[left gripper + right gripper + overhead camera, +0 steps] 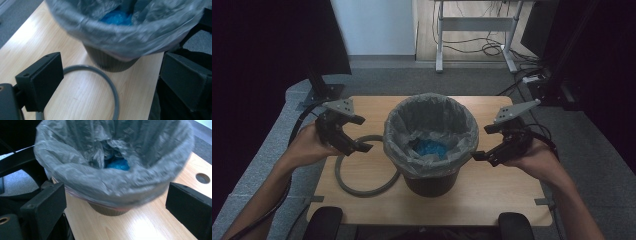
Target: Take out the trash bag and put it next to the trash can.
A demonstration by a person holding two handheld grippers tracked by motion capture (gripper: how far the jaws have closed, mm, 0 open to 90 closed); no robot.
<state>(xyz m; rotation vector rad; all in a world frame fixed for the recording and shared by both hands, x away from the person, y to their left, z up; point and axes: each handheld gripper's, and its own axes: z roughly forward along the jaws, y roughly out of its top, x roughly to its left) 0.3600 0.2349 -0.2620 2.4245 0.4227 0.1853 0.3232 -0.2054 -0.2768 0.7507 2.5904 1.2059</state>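
Observation:
A dark bin (431, 180) stands mid-table, lined with a grey plastic bag (430, 127) folded over its rim. Something blue (430, 148) lies at the bottom of the bag (117, 32) (110, 167). A grey ring (362, 187) (110, 85) lies flat on the table, left of the bin and partly under it. My left gripper (362, 134) hovers just left of the bag's rim, open and empty. My right gripper (482, 142) hovers just right of the rim, also open and empty. Both point inward at the bin.
The wooden table (492, 200) has a round hole (202, 178) near the bin. Two black pads (322, 222) sit at its front edge. Behind it are a desk frame (474, 30) with cables and a black stand (324, 85) at the back left.

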